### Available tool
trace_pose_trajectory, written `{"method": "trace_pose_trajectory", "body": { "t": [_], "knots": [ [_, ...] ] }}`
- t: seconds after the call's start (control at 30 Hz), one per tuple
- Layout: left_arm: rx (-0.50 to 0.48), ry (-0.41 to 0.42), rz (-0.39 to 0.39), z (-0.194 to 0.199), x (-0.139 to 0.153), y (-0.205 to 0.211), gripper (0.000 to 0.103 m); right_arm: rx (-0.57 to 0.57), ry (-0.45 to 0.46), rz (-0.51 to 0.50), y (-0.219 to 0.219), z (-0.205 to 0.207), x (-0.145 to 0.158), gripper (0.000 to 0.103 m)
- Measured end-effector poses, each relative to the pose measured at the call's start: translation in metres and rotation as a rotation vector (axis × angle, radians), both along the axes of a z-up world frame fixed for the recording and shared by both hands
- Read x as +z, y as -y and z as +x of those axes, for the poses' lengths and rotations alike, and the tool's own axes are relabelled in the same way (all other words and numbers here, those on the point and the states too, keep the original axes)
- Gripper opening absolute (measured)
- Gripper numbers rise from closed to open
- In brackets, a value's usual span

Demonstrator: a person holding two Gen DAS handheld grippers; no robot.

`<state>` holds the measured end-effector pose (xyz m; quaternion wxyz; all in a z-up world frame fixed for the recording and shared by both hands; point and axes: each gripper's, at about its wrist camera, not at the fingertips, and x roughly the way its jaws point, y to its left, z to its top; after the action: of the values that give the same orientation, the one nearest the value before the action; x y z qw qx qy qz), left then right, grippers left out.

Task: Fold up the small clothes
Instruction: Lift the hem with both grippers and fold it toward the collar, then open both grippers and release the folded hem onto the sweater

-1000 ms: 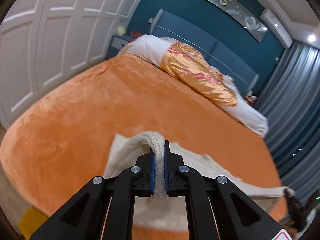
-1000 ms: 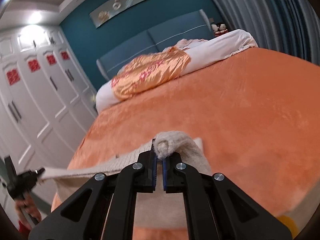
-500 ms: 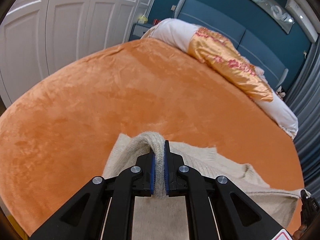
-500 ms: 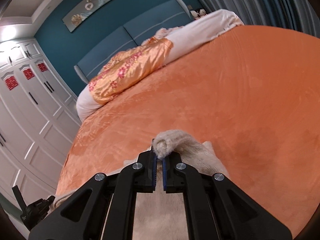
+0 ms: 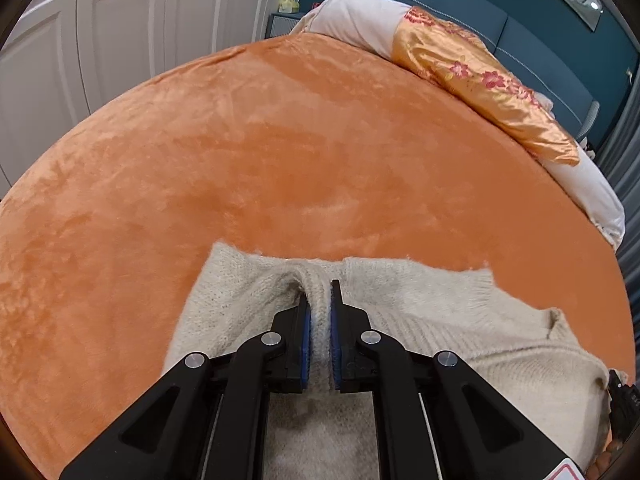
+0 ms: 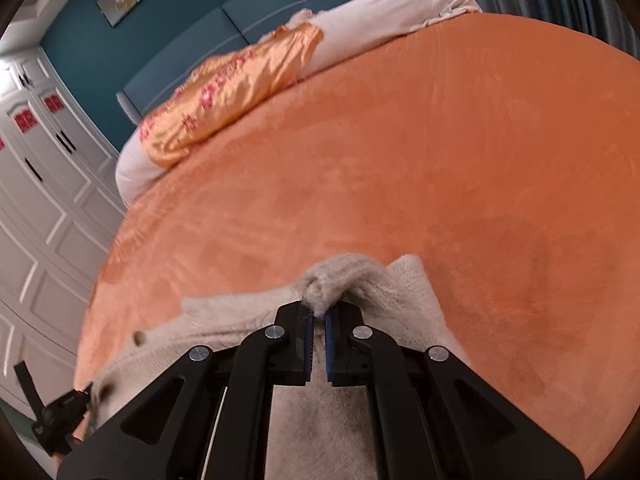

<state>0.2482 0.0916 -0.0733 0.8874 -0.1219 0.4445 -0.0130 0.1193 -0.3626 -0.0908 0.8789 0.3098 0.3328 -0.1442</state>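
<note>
Left hand-held gripper (image 5: 320,312) is pinching a raised ridge of the cream knit sweater (image 5: 420,312) between its blue pads; the jaws are starting to ease apart, with the knit fold between them and the pads touching it on both sides. Sweater lies on the orange bed blanket (image 5: 280,152), filling the 5 to 7 o'clock part of the left wrist view, its far edge running across the blanket just past the fingertips. A ribbed hem corner sticks out at about 3 o'clock of the gripper. At far 4 o'clock in that view, part of the other black tool shows at the frame edge, touching the sweater.

Right hand-held gripper (image 6: 318,320) is clamped tight on a bunched, rolled lump of the same sweater, which bulges out just above the fingertips at 12 o'clock. Knit spreads from 6 to 9 o'clock in the right wrist view, with the left tool's black body visible at 8 o'clock at the garment's far end. Sweater hangs stretched between both grips, partly resting on the blanket.

Gold floral pillow (image 5: 480,76) sits on a white bolster (image 5: 352,20) at the head of the bed, 1 o'clock in the left view, well apart from the sweater. White wardrobe doors (image 5: 120,28) at 10 o'clock, teal headboard (image 6: 256,28) behind the pillow.
</note>
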Motion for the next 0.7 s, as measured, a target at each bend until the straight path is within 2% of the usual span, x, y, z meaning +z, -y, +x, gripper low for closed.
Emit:
{"method": "trace_pose_trajectory", "body": {
  "t": [0.07,0.13,0.2,0.23,0.27,0.3,0.33,0.37,0.43,0.5,0.6,0.7],
  "knots": [
    [0.006,-0.017,0.006,0.005,-0.004,0.0,0.015,0.003,-0.025,0.003,0.002,0.005,-0.008,0.004],
    [0.011,-0.03,-0.002,0.009,-0.008,-0.002,0.016,0.005,-0.042,0.009,0.003,0.009,-0.013,0.005],
    [0.004,-0.036,-0.017,0.011,-0.008,-0.003,0.016,0.013,-0.033,0.015,0.004,0.009,-0.009,0.011],
    [-0.005,-0.04,-0.028,0.011,-0.005,-0.004,0.017,0.018,-0.023,0.02,0.005,0.007,-0.006,0.017],
    [-0.017,-0.043,-0.056,0.009,0.001,-0.007,0.018,0.012,0.003,0.015,0.006,0.002,0.004,0.032],
    [-0.025,-0.037,-0.086,0.005,0.008,-0.011,0.021,-0.009,0.031,-0.002,0.007,-0.006,0.013,0.042],
    [-0.034,-0.014,-0.133,-0.003,0.02,-0.018,0.03,-0.034,0.076,-0.023,0.009,-0.018,0.026,0.057],
    [-0.033,0.009,-0.15,-0.01,0.03,-0.022,0.047,-0.062,0.14,-0.045,0.011,-0.036,0.042,0.062],
    [-0.007,0.089,-0.152,-0.035,0.059,-0.043,0.067,-0.064,0.185,-0.074,0.016,-0.069,0.066,0.062],
    [0.007,0.12,-0.151,-0.06,0.076,-0.068,0.068,-0.039,0.155,-0.096,0.016,-0.094,0.076,0.063],
    [-0.002,0.064,-0.144,-0.091,0.075,-0.101,0.068,0.037,0.064,-0.123,0.006,-0.133,0.074,0.062],
    [-0.032,-0.044,-0.176,-0.12,0.047,-0.122,0.068,0.104,-0.041,-0.102,-0.011,-0.162,0.053,0.062]
  ]
}}
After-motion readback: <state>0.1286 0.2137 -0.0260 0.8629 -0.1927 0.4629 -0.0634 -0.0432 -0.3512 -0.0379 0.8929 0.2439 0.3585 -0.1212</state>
